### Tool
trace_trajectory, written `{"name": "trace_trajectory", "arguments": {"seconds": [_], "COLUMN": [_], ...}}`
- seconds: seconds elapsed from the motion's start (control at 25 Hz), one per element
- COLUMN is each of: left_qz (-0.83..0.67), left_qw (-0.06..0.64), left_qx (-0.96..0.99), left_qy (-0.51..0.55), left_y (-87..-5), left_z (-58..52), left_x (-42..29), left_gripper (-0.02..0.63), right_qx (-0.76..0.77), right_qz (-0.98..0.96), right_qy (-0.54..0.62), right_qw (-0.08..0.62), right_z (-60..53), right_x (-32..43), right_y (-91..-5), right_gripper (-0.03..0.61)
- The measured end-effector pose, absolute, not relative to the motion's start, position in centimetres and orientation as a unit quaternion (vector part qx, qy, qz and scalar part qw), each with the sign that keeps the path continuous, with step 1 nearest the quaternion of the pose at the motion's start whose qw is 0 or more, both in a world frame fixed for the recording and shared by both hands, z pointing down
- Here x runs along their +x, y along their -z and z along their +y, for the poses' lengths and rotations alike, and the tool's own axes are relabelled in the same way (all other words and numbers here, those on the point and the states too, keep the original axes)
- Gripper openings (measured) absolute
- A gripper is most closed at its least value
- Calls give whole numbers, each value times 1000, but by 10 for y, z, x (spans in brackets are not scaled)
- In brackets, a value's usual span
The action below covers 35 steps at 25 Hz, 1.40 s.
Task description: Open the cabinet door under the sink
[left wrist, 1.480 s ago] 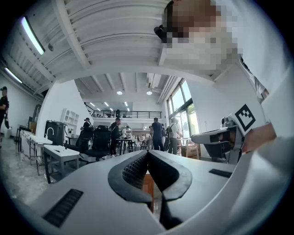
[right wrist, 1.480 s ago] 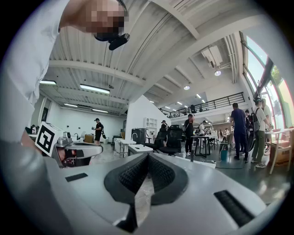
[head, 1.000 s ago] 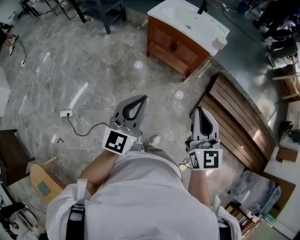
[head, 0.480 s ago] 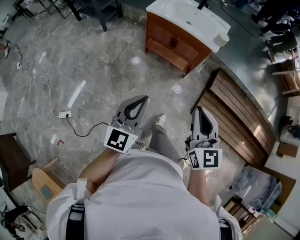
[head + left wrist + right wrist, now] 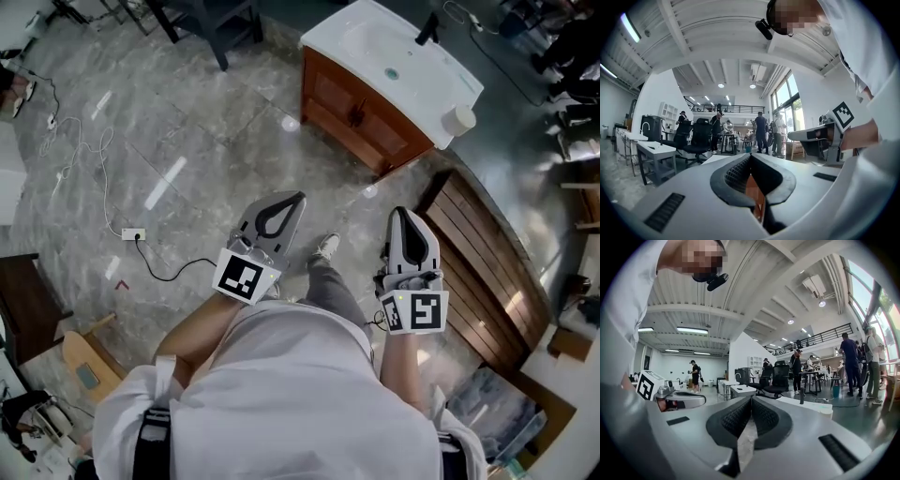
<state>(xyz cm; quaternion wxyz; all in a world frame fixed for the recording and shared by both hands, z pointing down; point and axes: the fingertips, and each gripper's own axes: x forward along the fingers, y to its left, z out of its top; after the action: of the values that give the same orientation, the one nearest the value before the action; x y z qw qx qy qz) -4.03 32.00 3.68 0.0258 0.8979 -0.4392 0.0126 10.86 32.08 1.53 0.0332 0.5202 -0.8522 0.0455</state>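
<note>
My left gripper (image 5: 287, 202) is clenched on nothing. In the left gripper view its jaws meet at the tips (image 5: 751, 157), and only a sliver of orange-brown wood shows through the gap behind them. It points up and slightly right across the grey floor (image 5: 187, 131).

The cabinet (image 5: 361, 111) lies ahead of both grippers and well apart from them, under the white sink (image 5: 389, 58). Its long axis runs from upper left to lower right in the head view, so its doors (image 5: 330, 91) face down and left, toward my left side. The small dark handles (image 5: 355, 114) sit where the two doors meet, and both doors look closed.

My right gripper (image 5: 404, 219) is clenched too, pads together and empty (image 5: 751, 400). It lines up with the cabinet's near corner rather than its front, just beside the slatted wooden panel (image 5: 483, 258).

Both tips look about equally far from the handles, but I judge the left gripper better placed because it meets the door front more squarely.
</note>
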Motion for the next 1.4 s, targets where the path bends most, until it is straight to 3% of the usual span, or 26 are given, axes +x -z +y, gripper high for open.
{"name": "trace_trajectory", "arguments": {"seconds": [0.52, 1.08, 1.4], "left_qz": [-502, -458, -449], "left_qw": [19, 53, 71], "left_qx": [865, 887, 890], "left_qy": [-14, -5, -27], "left_y": [-26, -70, -147], "left_z": [158, 62, 4], "left_x": [31, 31, 24], "left_gripper": [12, 12, 12], "right_qx": [473, 495, 516], "right_qz": [-879, -864, -848], "right_qy": [-54, -80, -99], "right_qw": [15, 53, 63], "right_z": [158, 90, 40], "right_x": [182, 152, 137], "right_y": [-20, -48, -112], "right_gripper": [32, 32, 32]}}
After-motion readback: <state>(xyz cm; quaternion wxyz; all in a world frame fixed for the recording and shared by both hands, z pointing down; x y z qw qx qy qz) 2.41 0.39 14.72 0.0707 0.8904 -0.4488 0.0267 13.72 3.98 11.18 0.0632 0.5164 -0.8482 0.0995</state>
